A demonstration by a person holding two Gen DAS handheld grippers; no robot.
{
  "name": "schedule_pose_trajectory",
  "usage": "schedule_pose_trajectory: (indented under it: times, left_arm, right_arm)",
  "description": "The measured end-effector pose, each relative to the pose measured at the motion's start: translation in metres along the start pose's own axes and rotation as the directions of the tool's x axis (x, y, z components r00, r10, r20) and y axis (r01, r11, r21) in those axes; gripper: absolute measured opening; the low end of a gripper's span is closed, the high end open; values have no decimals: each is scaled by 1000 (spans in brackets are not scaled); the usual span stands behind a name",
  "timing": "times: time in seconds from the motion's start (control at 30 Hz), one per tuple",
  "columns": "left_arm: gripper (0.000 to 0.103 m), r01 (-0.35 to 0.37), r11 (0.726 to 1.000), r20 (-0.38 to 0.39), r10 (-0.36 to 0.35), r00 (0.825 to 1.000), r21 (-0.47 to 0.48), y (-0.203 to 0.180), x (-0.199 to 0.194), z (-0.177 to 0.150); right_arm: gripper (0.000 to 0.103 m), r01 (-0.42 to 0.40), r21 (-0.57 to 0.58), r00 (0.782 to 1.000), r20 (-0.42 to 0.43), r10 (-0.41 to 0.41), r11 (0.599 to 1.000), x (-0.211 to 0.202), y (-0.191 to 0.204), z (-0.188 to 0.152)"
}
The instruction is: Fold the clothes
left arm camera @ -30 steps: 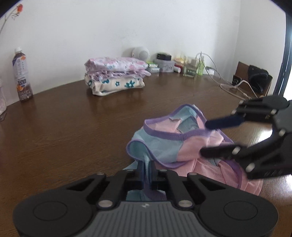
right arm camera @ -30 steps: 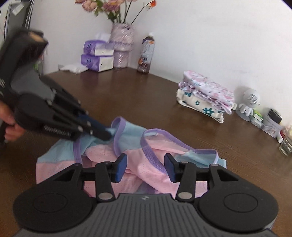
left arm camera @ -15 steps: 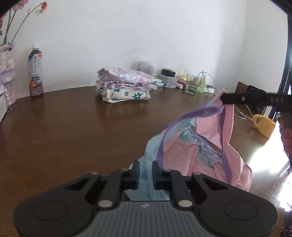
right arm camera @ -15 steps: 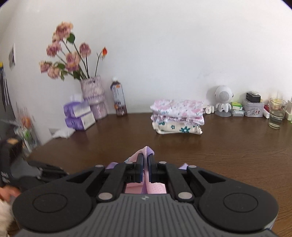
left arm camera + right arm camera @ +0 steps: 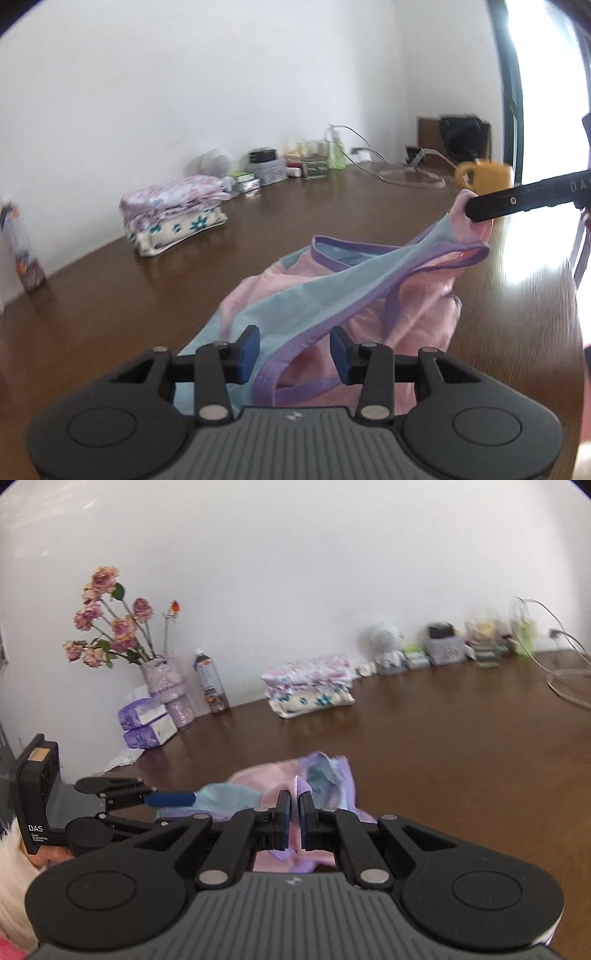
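Pink, pale-blue and lilac-trimmed mesh garment (image 5: 332, 295) hangs stretched between two hand-held tools above a dark wooden worktop (image 5: 129, 302), its lower part slumped on the wood while one corner is raised at the right. That corner is pinched in the right claw (image 5: 291, 819), whose pads sit nearly together on the lilac hem. The left claw (image 5: 293, 349) stands wide, its blue pads either side of the blue band and trim without pressing on them. A stack of folded floral clothes (image 5: 173, 218) rests far left near the wall. The garment's long axis runs from the near left claw up and away to the far right, the lifted corner pointing toward the yellow mug (image 5: 487, 177). Judging by this pose, the cloth is being held out for a fold. Doing it well would call for a second firm pinch on the hem, even tension along that near-to-far line so the trim lies straight, and a slow lowering so the thin mesh does not bunch or slip.
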State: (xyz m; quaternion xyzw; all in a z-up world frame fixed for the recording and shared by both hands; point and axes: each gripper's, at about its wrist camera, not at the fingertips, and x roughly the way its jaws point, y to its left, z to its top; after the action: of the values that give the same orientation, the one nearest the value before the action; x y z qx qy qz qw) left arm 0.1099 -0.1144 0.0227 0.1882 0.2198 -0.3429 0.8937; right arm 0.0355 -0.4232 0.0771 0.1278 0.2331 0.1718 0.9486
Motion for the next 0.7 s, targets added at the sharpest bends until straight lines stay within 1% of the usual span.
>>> schedule_pose_trajectory:
  times: [0.07,0.17,0.23,0.33,0.53,0.6,0.7]
  left_arm:
    - [40,-13,999,-10,13,1000,46,-12,5,0]
    - [41,-26,996,-16,27,1000,80,-23,10,-2]
    - [41,-47,993,-9,49,999,109,-31,10,-2]
    - [40,-73,988,-1,73,997,139,-41,7,-5]
    - [40,-28,989,12,26,1000,142,-52,-3,-6]
    - [40,-1,990,20,-2,1000,144,-56,-6,-6]
    - [40,57,987,47,-64,997,148,-62,-11,-1]
  right_arm:
    - [4,13,31,1000,9,-13,999,-8,-5,-12]
    - [4,15,64,999,41,-18,998,-20,-10,-23]
    - [4,5,85,997,71,-11,996,-28,-12,-25]
    - [4,11,107,996,86,-20,994,-31,-19,-26]
    - [5,-12,108,998,58,6,994,-24,-17,-34]
    - [5,-31,101,998,55,25,994,-19,-13,-33]
    - [5,-70,72,997,47,67,995,-10,0,-28]
